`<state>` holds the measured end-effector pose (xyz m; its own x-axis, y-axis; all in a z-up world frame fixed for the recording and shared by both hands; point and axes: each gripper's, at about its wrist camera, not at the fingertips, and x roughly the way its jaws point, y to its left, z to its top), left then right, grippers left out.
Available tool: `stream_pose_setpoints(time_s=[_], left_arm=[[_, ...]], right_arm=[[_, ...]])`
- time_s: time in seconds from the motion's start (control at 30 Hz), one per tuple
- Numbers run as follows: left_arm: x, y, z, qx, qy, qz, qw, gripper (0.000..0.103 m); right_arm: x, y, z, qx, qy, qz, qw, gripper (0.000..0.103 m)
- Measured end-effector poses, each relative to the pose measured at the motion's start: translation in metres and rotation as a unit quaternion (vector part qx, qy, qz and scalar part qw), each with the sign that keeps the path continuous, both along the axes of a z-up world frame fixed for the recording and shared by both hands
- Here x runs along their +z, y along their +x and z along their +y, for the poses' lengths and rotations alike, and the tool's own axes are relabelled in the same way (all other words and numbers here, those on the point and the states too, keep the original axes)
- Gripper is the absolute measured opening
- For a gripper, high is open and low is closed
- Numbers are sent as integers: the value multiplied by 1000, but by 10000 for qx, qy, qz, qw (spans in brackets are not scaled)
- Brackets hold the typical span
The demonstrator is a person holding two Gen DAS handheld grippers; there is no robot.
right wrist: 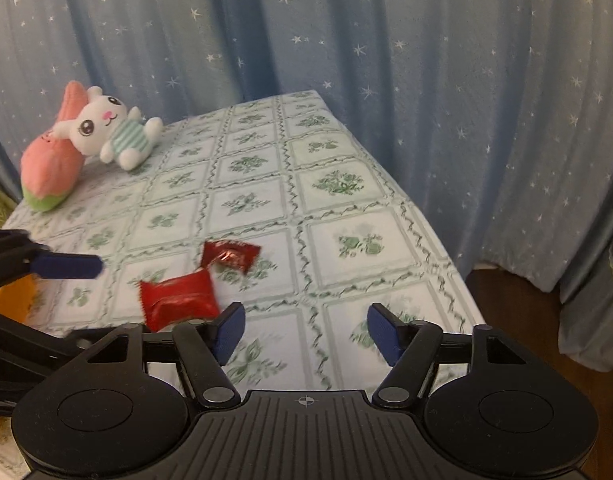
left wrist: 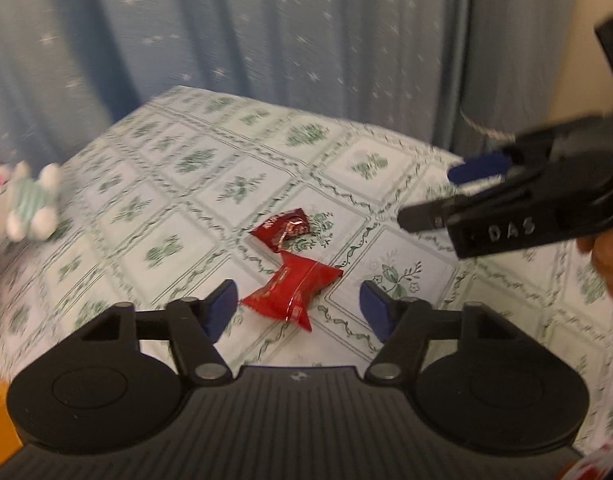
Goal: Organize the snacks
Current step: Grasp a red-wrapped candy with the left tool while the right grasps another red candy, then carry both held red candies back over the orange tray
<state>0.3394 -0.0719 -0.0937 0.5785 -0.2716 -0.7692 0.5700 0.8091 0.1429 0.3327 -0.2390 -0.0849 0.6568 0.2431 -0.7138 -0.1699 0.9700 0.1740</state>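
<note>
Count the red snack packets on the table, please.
2. The nearer packet lies between the open left gripper fingers; the farther packet touches its far end. Others may lie outside view.

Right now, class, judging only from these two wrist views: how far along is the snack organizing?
Nothing looks done: two red snack packets, the near one and the far one, lie loose on the floral tablecloth. In hand: nothing; the left tongs are open around the near packet, and the right tongs are open and empty. Left: grasping and placing both. No container is clearly visible.
</note>
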Motion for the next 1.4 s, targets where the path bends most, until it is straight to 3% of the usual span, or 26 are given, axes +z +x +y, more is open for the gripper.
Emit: stream_pose_setpoints(time_s=[0.23,0.37,0.47,0.53,0.77,1.07,1.23,1.33,1.4], left_arm=[[-18,27,-10,-360,100,285,9989,42],[-25,30,-9,-395,239,390,9982,25],[-21,22,1,-32,249,303,9992,24],[-12,12,13,409,24,258,9988,23],[7,-33,50,1598,-747,201,9841,23],[1,-61,69,1932,-1084,278,9748,23],[-1,-66,72,1950,-1173,315,9733,23],[-3,-67,74,1996,-1242,333,9714,23],[-3,-69,75,2041,-1263,335,9702,23]], right_arm=[[-9,15,-10,-121,339,124,9993,64],[-10,20,-11,-81,401,63,9991,63],[-9,22,-7,27,467,-37,9989,63],[-8,24,0,252,414,-139,9987,63],[-17,39,45,1276,-113,-534,9903,62],[-47,59,77,1890,-1003,-745,9740,53],[-52,66,84,1952,-857,-739,9742,43],[-51,67,85,1936,-661,-648,9767,27],[-49,66,86,1836,-629,-563,9794,24]])
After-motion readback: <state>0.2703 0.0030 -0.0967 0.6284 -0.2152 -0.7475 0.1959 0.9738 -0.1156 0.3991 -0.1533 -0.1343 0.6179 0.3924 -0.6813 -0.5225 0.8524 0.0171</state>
